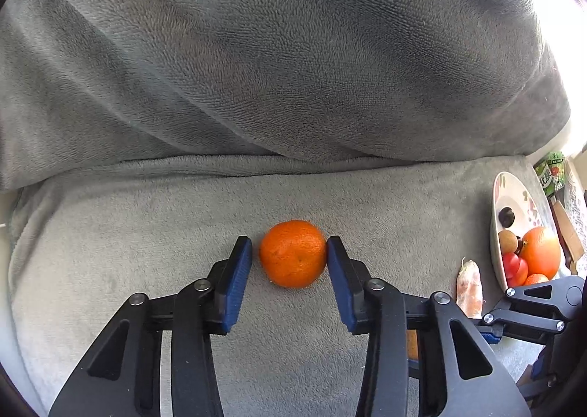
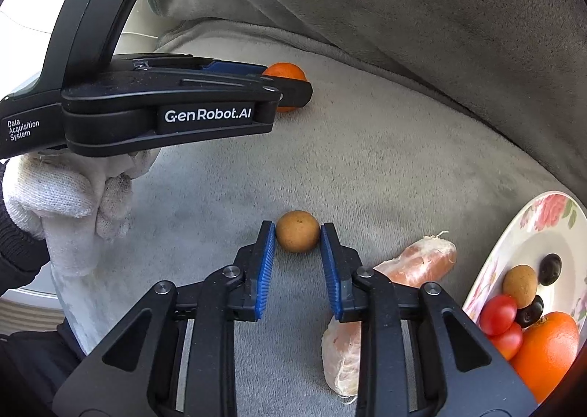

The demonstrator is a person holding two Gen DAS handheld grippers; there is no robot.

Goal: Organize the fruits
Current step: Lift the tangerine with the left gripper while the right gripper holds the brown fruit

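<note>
Right now both grippers straddle a fruit on the grey sofa seat, and neither has clamped down. The left gripper has its jaws spread around the mandarin — the right pad looks to be touching the skin, while the left pad stands just clear. The right gripper is likewise open around a small brown fruit, with both pads just beside it or barely touching; I cannot tell which.

Two peeled segments lie just right of the right gripper, one partly under its right finger. At the far right edge sits the floral plate, tilted on the soft cushion and already holding an orange, two red tomatoes, dark berries and another brown fruit.

Risks, as I judge them: one-sided contact could nudge the mandarin so it rolls along the plush before the jaws meet. The brown fruit is small and round — an off-centre squeeze may pop it forward. The right finger could drag or crush a segment. The tilted plate might spill when more fruit lands.
</note>
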